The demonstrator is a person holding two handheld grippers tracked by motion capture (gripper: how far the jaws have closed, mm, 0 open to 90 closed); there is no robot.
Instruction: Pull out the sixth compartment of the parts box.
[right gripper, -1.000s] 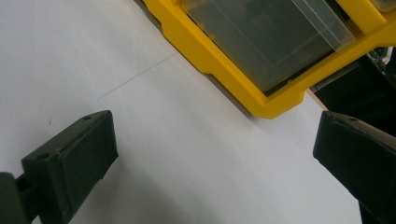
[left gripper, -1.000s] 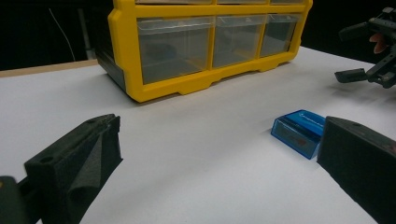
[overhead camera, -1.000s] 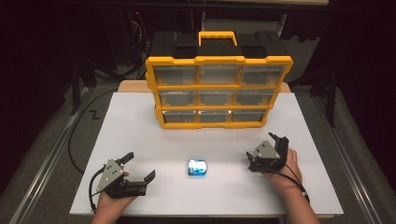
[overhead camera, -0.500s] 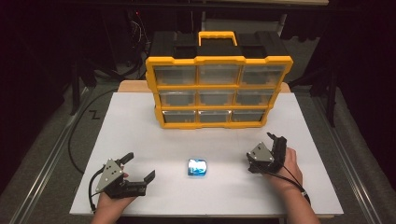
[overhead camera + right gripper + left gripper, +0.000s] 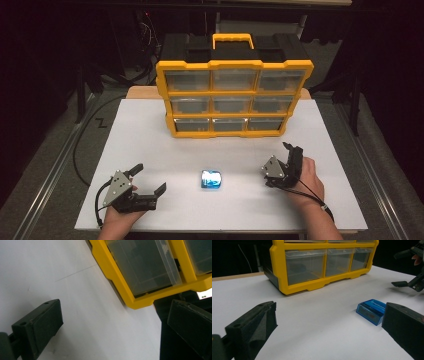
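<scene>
A yellow organizer (image 5: pixel 234 97) with clear drawers stands at the back of the white table (image 5: pixel 150 135). A small blue transparent box (image 5: pixel 211 179) lies on the table in front of it, between the two grippers. My left gripper (image 5: pixel 149 178) rests at the front left, open, with the blue box (image 5: pixel 371 310) just beyond its right jaw. My right gripper (image 5: pixel 277 165) sits at the front right, open and empty, tilted toward the organizer (image 5: pixel 140 267). The left gripper view also shows the organizer (image 5: pixel 322 262) and the right gripper (image 5: pixel 400 268) with its jaws spread.
A black cable (image 5: pixel 82 145) runs along the floor left of the table. A wooden board (image 5: pixel 142 92) pokes out behind the organizer. Dark space surrounds the table.
The right gripper has turned slightly in the hand and edged a little toward the organizer. The left gripper and the blue box have stayed where they were.
</scene>
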